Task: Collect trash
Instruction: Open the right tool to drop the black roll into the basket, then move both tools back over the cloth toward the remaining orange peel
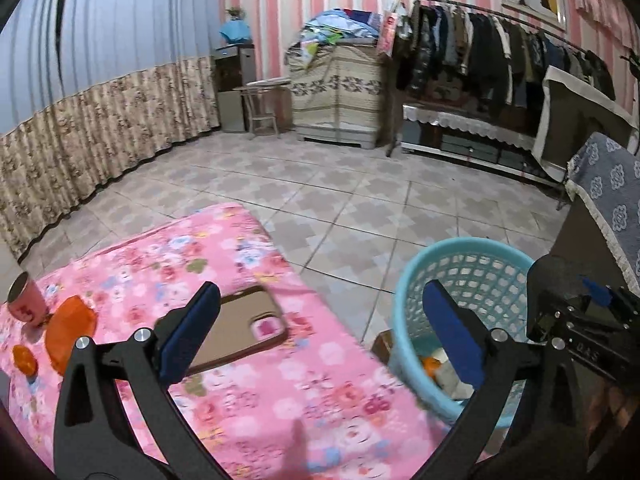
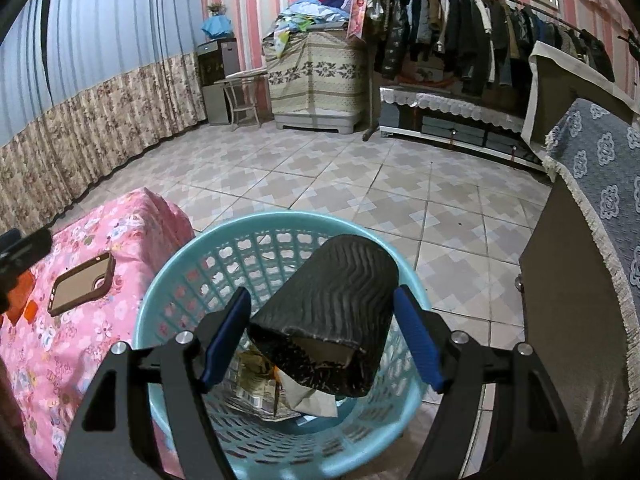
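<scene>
A light blue mesh trash basket (image 2: 192, 264) stands on the tiled floor beside the pink floral table (image 2: 100, 344); paper and wrapper scraps lie in its bottom. My right gripper (image 2: 322, 330) is over the basket's mouth, its blue pads against the sides of a black ribbed paper cup (image 2: 340, 304) lying on its side. My left gripper (image 1: 320, 328) is open and empty above the table's right edge. The basket (image 1: 472, 256) and the other gripper's body (image 1: 576, 316) show at the right of the left wrist view. Orange peel pieces (image 1: 72, 332) lie on the table's left.
A phone in a brown case (image 1: 244, 324) lies on the table, also in the right wrist view (image 2: 80, 284). A pink cup (image 1: 26, 300) stands at the table's left edge. A dark cabinet with a blue-grey cloth (image 2: 592, 240) stands right of the basket.
</scene>
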Demonstrator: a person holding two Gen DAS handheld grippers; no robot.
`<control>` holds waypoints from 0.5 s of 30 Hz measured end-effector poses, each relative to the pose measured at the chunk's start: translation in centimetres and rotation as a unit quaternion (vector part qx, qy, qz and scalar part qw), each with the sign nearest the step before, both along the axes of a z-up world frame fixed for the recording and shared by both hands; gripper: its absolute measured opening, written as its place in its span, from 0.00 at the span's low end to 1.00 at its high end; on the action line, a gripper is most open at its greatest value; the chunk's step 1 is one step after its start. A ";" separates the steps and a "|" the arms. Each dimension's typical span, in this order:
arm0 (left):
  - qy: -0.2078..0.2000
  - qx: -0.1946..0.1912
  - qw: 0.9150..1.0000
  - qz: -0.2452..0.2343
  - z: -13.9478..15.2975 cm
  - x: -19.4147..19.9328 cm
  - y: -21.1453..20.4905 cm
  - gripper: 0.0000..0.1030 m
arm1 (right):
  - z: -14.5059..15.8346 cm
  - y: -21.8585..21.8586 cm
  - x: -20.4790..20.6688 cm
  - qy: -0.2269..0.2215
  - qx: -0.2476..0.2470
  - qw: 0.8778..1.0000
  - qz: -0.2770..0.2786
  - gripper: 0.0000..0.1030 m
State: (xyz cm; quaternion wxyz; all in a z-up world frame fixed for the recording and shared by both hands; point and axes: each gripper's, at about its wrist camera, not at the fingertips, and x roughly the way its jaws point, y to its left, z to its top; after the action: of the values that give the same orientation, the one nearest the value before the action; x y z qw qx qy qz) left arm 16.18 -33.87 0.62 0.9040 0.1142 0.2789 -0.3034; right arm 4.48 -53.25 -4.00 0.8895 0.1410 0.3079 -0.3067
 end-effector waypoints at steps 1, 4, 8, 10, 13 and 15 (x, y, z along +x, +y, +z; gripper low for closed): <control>-0.001 0.000 1.000 0.006 0.1 0.2 0.6 0.95 | 0.0 0.1 0.1 -0.001 0.000 1.000 0.001 0.72; 0.004 -0.001 1.000 0.020 0.1 1.0 1.9 0.95 | 0.2 0.2 0.6 -0.005 -0.004 1.000 0.000 0.75; 0.013 -0.005 0.999 0.030 0.0 1.6 3.7 0.95 | 0.6 0.6 0.6 -0.004 -0.015 1.000 -0.010 0.87; 0.014 -0.007 0.999 0.035 0.0 1.6 4.5 0.95 | 0.5 0.9 0.6 0.001 -0.014 1.000 -0.012 0.88; 0.012 -0.010 0.999 0.041 0.1 1.3 6.1 0.95 | 0.7 2.0 0.4 -0.001 -0.016 1.000 -0.008 0.88; 0.006 -0.010 0.999 0.047 0.4 1.1 7.1 0.95 | 0.9 3.1 0.3 -0.008 -0.023 1.000 0.001 0.88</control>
State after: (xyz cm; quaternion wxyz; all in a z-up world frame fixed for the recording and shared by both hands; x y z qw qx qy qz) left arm 17.24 -26.78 0.99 0.9167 0.0906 0.2860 -0.2641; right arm 4.78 -50.19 -3.07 0.8951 0.1229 0.2938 -0.3120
